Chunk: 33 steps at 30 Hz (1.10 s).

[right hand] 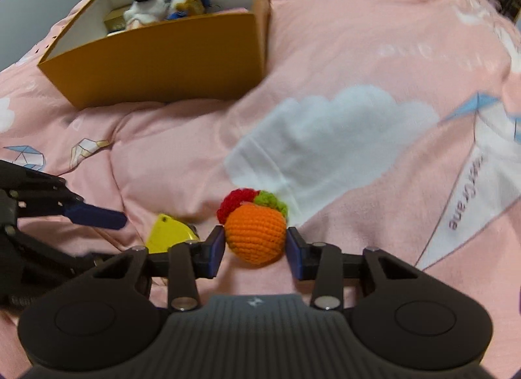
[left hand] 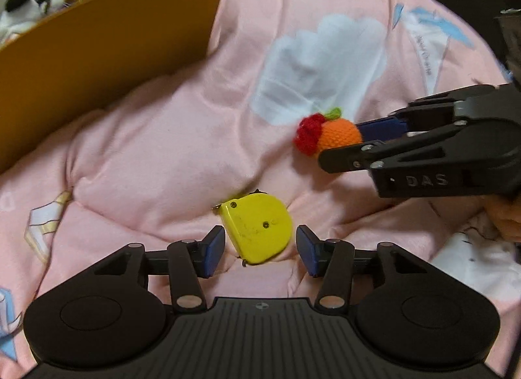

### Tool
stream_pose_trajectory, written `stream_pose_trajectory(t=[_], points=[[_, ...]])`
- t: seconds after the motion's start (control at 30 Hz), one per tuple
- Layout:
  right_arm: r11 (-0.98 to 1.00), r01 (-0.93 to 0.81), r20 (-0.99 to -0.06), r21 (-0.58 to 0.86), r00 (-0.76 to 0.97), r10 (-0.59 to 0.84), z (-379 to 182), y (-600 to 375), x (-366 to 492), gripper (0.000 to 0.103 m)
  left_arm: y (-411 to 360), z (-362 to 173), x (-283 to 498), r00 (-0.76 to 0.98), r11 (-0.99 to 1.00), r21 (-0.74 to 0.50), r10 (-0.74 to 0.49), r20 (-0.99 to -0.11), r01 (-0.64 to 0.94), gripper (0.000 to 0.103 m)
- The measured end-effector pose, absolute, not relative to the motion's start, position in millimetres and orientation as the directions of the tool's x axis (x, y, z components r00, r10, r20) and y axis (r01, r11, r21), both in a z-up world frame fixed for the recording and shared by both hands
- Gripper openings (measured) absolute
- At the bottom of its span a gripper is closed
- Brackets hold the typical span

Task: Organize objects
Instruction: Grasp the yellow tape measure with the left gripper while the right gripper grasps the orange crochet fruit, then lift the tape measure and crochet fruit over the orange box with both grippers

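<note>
A yellow tape measure [left hand: 259, 227] lies on the pink quilt between the pads of my left gripper [left hand: 260, 250], which is open around it with small gaps on both sides. It also shows in the right wrist view [right hand: 167, 232], partly hidden. A crocheted orange fruit [right hand: 255, 235] with red and green trim sits between the pads of my right gripper [right hand: 255, 248]; the pads touch or nearly touch its sides. In the left wrist view the fruit [left hand: 338, 133] sits at the tips of the right gripper [left hand: 350, 142].
An open orange cardboard box [right hand: 162, 53] holding plush toys [right hand: 146, 6] stands on the quilt to the far left; its wall also shows in the left wrist view [left hand: 97, 53]. The pink quilt [right hand: 358, 69] with a white cloud print spreads all around.
</note>
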State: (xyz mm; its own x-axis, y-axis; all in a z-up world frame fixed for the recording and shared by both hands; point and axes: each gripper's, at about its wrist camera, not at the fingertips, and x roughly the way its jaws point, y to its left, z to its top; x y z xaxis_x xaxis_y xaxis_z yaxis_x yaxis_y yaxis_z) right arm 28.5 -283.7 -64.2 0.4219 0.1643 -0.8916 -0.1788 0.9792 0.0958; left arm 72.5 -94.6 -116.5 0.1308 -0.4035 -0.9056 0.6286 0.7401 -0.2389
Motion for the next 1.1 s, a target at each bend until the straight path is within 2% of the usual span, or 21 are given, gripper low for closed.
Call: stream_pose_trajectory(t=[0.27,0.43,0.47,0.8,1.1], points=[[0.978,-0.164,-0.890,0.128,0.416,0.186,-74.3,-290.2,29.8,0.042,-118.0,-138.6,79.3,0.108,0.766,-0.211,-0.343,-0.933,0.607,0.070],[0.976,-0.158,-0.889,0.147,0.413,0.201,-77.8,-293.0,30.3,0.042,-127.2,-148.2,76.9,0.125,0.784,-0.161,-0.290,-0.949,0.599,0.068],[0.976,-0.159,-0.889,0.147,0.412,0.201,-78.2,-292.6,31.1,0.042,-126.1,-148.0,75.8,0.124,0.784,-0.169,-0.298,-0.947,0.597,0.064],[0.974,-0.181,-0.880,0.140,0.428,0.206,-70.4,-287.6,29.0,0.042,-94.5,-130.5,66.1,0.209,0.816,-0.200,-0.361,-0.909,0.542,0.064],[0.953,-0.283,-0.819,0.107,0.519,0.246,-26.2,-274.7,44.1,0.042,-50.0,-70.7,84.7,0.375,0.855,-0.266,-0.447,-0.812,0.445,0.064]])
